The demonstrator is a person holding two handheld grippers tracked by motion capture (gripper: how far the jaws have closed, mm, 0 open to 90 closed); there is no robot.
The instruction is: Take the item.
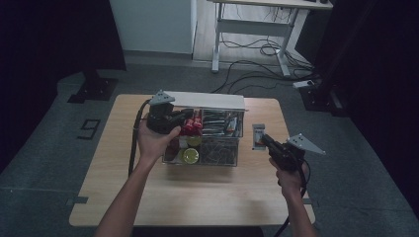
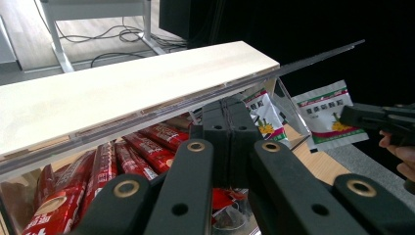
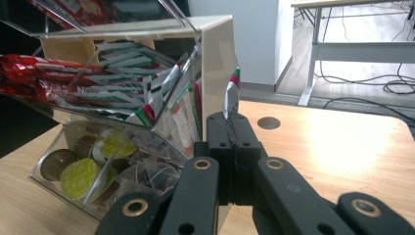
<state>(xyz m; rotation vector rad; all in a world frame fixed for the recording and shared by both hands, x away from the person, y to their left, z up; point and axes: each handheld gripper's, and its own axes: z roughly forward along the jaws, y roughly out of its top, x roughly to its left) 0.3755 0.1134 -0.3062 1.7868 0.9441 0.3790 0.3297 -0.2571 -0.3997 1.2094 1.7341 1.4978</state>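
Observation:
A clear compartment box (image 1: 240, 148) stands mid-table, its wood-topped lid (image 1: 207, 100) swung up. Inside lie red stick sachets (image 1: 191, 126), green-white sachets (image 1: 220, 123), coffee capsules (image 1: 189, 155) and tea bags (image 1: 217, 150). My left gripper (image 1: 183, 117) is at the box's back left; its tips (image 2: 230, 105) are shut against the clear rim of the lid (image 2: 122, 93). Right of the box, my right gripper (image 1: 264, 138) is shut on a white sachet (image 1: 257, 132) with red and green print, seen edge-on (image 3: 231, 90) between its tips (image 3: 229, 117) and face-on as the sachet (image 2: 325, 115).
The wooden table (image 1: 197, 192) has bare room in front of the box and to its right. On the floor behind it stands a white desk frame (image 1: 257, 27) with loose cables (image 1: 262, 49). Dark curtains flank both sides.

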